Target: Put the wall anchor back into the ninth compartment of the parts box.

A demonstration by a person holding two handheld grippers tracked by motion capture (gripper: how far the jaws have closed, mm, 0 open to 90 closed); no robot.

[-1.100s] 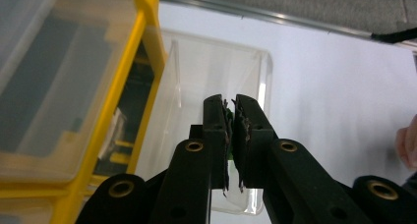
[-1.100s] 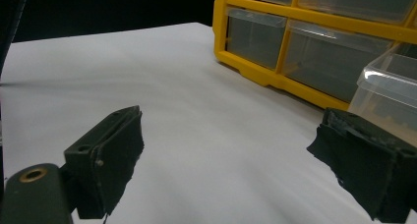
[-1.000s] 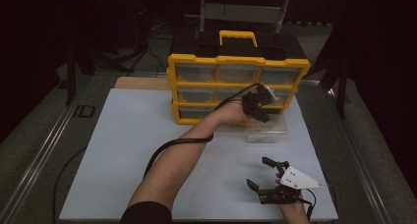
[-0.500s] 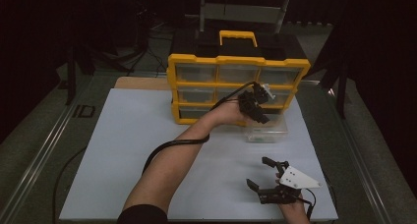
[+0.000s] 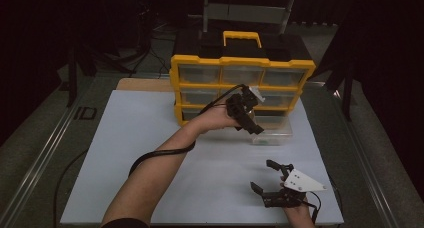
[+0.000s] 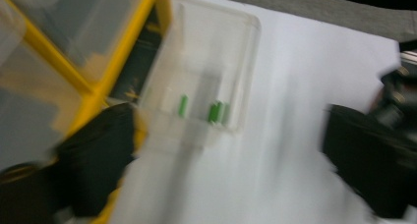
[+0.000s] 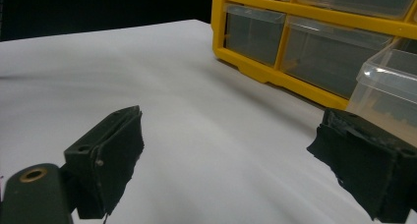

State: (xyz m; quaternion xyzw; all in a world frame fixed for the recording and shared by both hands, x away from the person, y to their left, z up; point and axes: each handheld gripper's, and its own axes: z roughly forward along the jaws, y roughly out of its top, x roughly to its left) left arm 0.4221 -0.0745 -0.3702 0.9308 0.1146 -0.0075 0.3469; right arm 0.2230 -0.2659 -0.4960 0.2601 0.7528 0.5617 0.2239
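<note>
A yellow drawer cabinet with clear drawers and a black top stands at the back of the white mat. One clear drawer sticks out in front of its bottom row, at the right. In the blurred left gripper view this clear drawer holds a few small green pieces. My left gripper hovers just above the drawer's near left corner, jaws open and wide apart. My right gripper rests low near the mat's front edge, open and holding nothing. It faces the cabinet and the drawer.
The white mat covers a grey table with metal rails along both sides. A black cable trails from the left gripper under the forearm. Dark stands and a metal frame rise behind the cabinet.
My left gripper has drifted a little left and down, toward the front of the pulled-out drawer. The right gripper has stayed put.
</note>
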